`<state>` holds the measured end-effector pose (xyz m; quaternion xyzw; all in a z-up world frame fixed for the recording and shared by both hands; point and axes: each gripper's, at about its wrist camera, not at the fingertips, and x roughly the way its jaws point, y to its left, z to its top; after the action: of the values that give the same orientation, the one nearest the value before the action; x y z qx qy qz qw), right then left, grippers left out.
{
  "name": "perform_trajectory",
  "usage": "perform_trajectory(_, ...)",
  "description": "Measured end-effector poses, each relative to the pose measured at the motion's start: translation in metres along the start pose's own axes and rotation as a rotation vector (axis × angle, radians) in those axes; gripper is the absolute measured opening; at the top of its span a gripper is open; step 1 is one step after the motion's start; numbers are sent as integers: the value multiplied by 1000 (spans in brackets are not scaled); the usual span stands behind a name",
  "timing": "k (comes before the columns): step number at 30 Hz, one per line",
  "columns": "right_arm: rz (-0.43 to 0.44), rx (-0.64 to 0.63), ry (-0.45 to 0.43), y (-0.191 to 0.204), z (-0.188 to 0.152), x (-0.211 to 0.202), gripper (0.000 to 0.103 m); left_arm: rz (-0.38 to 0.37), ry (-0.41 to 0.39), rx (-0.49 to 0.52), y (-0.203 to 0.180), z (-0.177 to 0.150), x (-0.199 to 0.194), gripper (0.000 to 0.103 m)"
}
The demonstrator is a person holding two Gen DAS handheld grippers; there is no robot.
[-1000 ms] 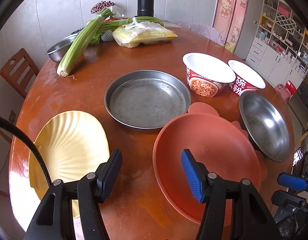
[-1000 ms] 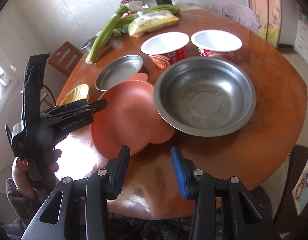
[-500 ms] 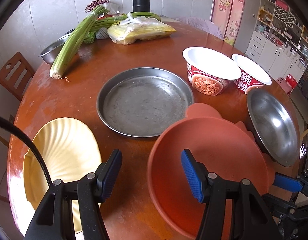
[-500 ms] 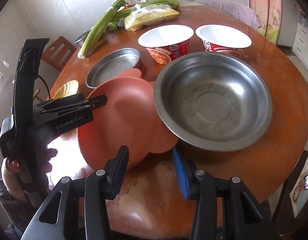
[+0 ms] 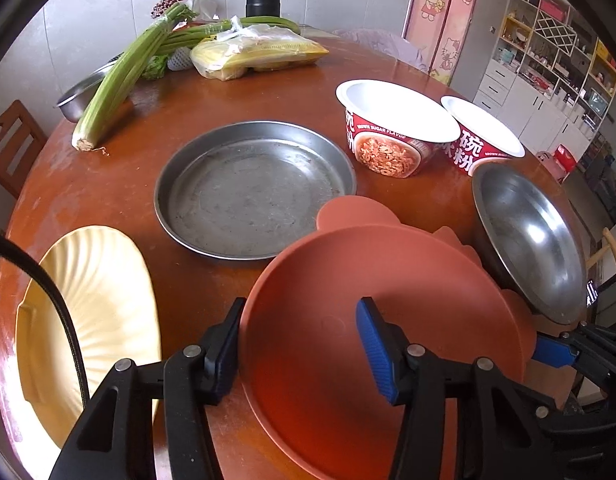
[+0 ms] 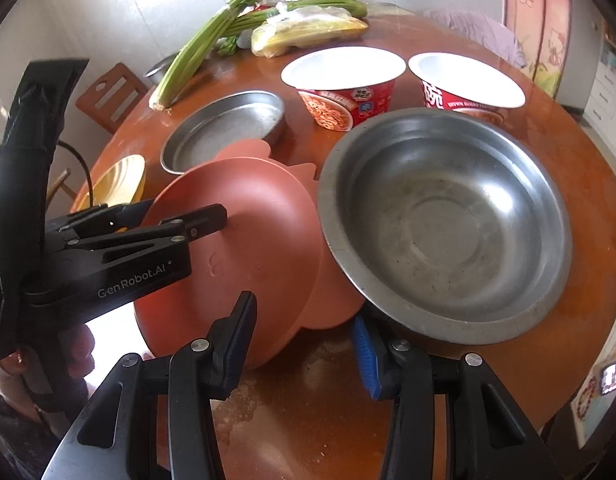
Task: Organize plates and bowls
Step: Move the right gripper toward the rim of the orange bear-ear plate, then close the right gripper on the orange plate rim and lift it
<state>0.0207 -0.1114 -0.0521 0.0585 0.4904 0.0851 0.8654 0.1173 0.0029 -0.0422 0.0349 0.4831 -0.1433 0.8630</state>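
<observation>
Left gripper (image 5: 297, 346) straddles the near rim of the terracotta scalloped plastic plate (image 5: 408, 280), jaws spread, not clamped. Right gripper (image 6: 303, 336) is spread too, at that plate's edge, where the round steel bowl (image 6: 448, 220) overlaps it. Beyond the plate sits a flat steel pan (image 5: 251, 188).

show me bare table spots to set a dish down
Bare wood lies between the celery bunch, round flat steel pan and bagged corn. Crowded: orange plastic plate against steel bowl and both noodle cups.
</observation>
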Motion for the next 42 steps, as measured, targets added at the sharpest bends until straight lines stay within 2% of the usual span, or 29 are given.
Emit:
perform_trajectory(17,49,-65,-12,19,-3,-5,48,-32,-8,-36,4,-10,-18,55)
perform_trajectory(28,46,-49,0,14,-4,0,47,-39,-1,-61,16,-8,-14,54)
perform_trajectory(29,48,-50,-3,14,-4,0,46,-45,3,-63,16,-8,-12,53)
perform_trajectory(31,49,-58,-3,15,-5,1,45,-52,10,-62,16,-7,-9,44)
perform_trajectory(36,43,-66,-10,15,-4,-1,42,-32,11,-68,19,-9,-11,36)
perform_trajectory(42,82,-60,-36,18,-1,-15,41,-12,-10,-68,21,-13,-27,35)
